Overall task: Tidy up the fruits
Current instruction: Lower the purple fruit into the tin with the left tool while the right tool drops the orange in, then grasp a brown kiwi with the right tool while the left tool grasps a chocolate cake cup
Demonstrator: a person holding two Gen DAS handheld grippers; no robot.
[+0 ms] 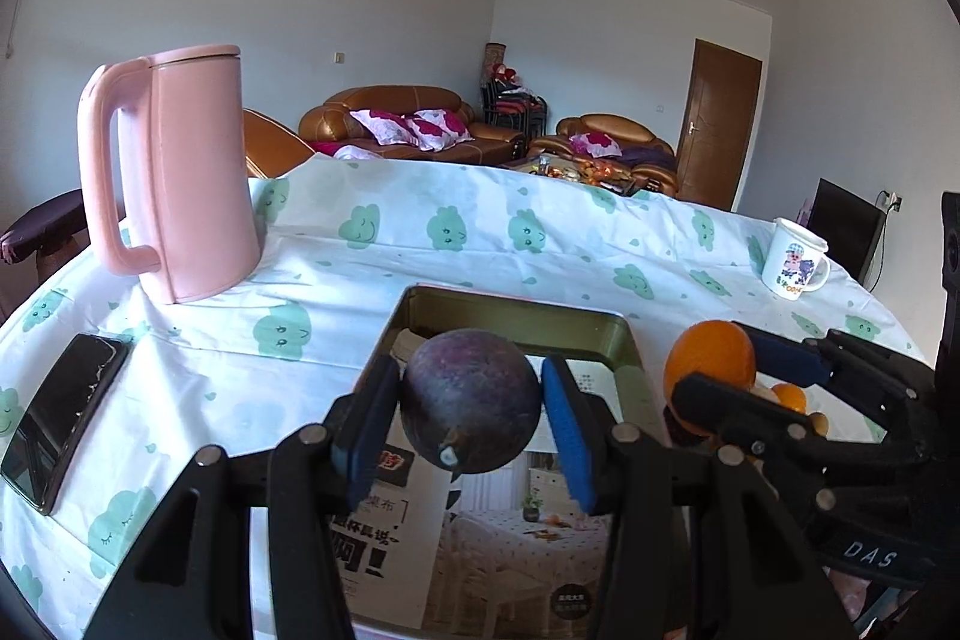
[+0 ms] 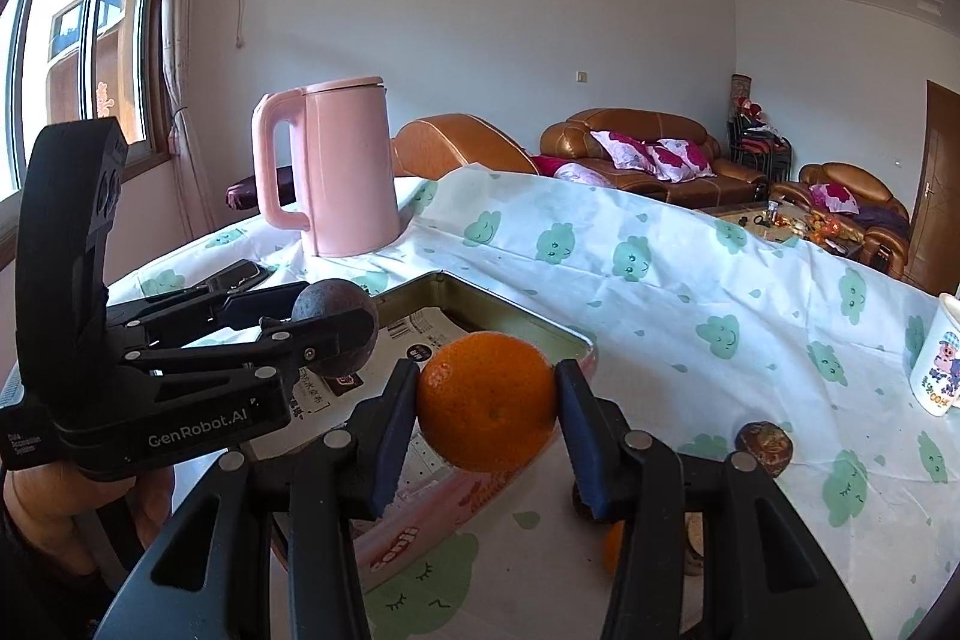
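Observation:
My left gripper is shut on a dark purple round fruit and holds it above a gold metal tin lined with printed paper. My right gripper is shut on an orange over the tin's near right rim. In the left wrist view the right gripper with the orange is just right of the tin. In the right wrist view the left gripper with the purple fruit is at left. A brown fruit and another orange lie on the cloth.
A pink kettle stands at the back left of the table. A black phone lies at the left edge. A white cartoon mug stands at the back right. The cloth has green cloud prints. Sofas stand beyond the table.

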